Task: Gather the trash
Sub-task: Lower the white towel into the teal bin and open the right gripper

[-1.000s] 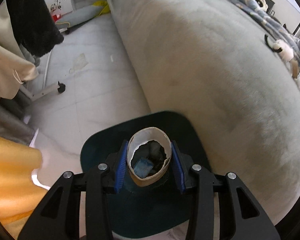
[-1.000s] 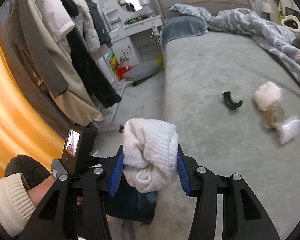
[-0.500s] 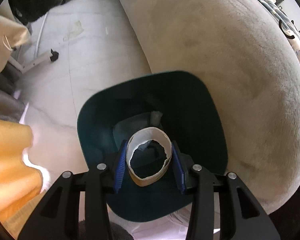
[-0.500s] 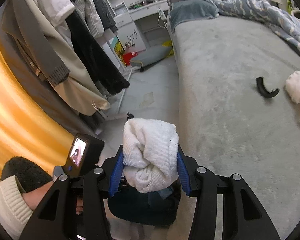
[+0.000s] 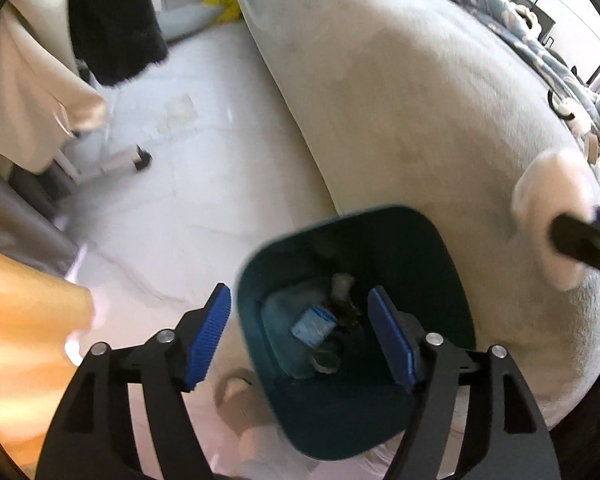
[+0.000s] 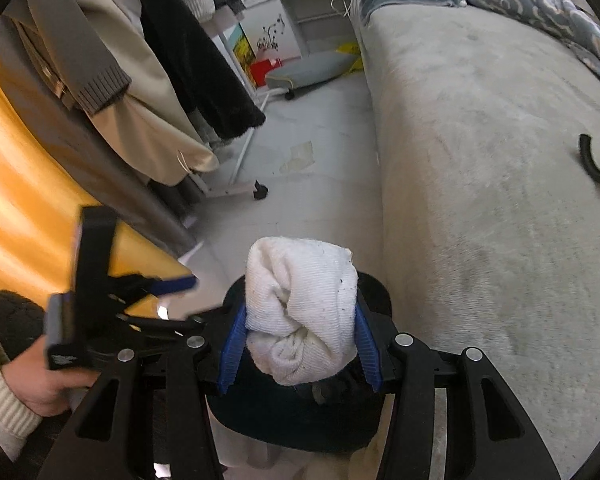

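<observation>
Left wrist view: the left gripper (image 5: 300, 334) is pointing steeply down over a dark teal waste bin (image 5: 440, 248) that is standing on the pale tiled floor (image 5: 188, 184), just beside the long edge of the grey bed (image 5: 400, 100). Its jaws are opening and standing wide apart, with nothing pressed between the blue pads (image 5: 210, 330); the right pad is hanging over the bin's mouth and the left pad is hanging outside its rim. Inside the bin, a blue-and-white wrapper (image 5: 314, 324), a small ring-shaped piece (image 5: 325, 357) and other dark scraps are lying on the bottom. At the right edge of this view, the right gripper (image 5: 584, 240) is coming in over the bed's edge, carrying a white bundle (image 5: 548, 208).

Right wrist view: the right gripper (image 6: 300, 344) is gripping the rolled white cloth (image 6: 300, 312) between its blue pads, about half open around it, and is holding it directly above the bin (image 6: 292, 416). To the left, the person's hand (image 6: 40, 388), in a cream knitted sleeve (image 6: 0, 392), is holding the left gripper (image 6: 172, 296), which is showing blurred. On the bed (image 6: 480, 200), near its right edge in this view and well apart from the bin, a black curved piece (image 6: 592, 160) is lying. Coats are hanging on a wheeled clothes rack (image 6: 236, 184) across the floor from the bed.
</observation>
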Motion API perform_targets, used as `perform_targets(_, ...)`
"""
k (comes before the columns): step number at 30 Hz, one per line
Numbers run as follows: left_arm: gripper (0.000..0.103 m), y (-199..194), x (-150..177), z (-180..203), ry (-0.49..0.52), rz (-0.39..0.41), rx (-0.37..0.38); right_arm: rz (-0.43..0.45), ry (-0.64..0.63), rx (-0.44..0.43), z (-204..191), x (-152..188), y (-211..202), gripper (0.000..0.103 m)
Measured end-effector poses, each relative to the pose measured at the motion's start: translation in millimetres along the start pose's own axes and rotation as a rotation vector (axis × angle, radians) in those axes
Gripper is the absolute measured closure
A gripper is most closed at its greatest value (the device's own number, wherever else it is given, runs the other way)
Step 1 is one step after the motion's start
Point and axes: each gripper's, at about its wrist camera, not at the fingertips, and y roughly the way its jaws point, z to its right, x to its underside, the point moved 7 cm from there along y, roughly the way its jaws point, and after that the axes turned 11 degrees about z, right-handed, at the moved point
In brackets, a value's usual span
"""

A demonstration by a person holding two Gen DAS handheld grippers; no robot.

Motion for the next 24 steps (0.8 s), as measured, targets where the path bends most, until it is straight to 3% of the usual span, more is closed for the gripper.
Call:
perform_targets(7,0.023,-47,-35,-12,0.009,0.207,-0.011,-0.074,0.009,-0.005,-5,17,30,0.052)
perform_targets(16,0.023,-83,-61,-26,-0.016,0.367,-0.010,-0.164,-0.028,0.028,-8,41,63,0.051)
perform_targets(24,0.022,-114,-81,-16,-0.018,0.490,0.024,-0.243,-0.107,0.053,-14,67,83,0.051)
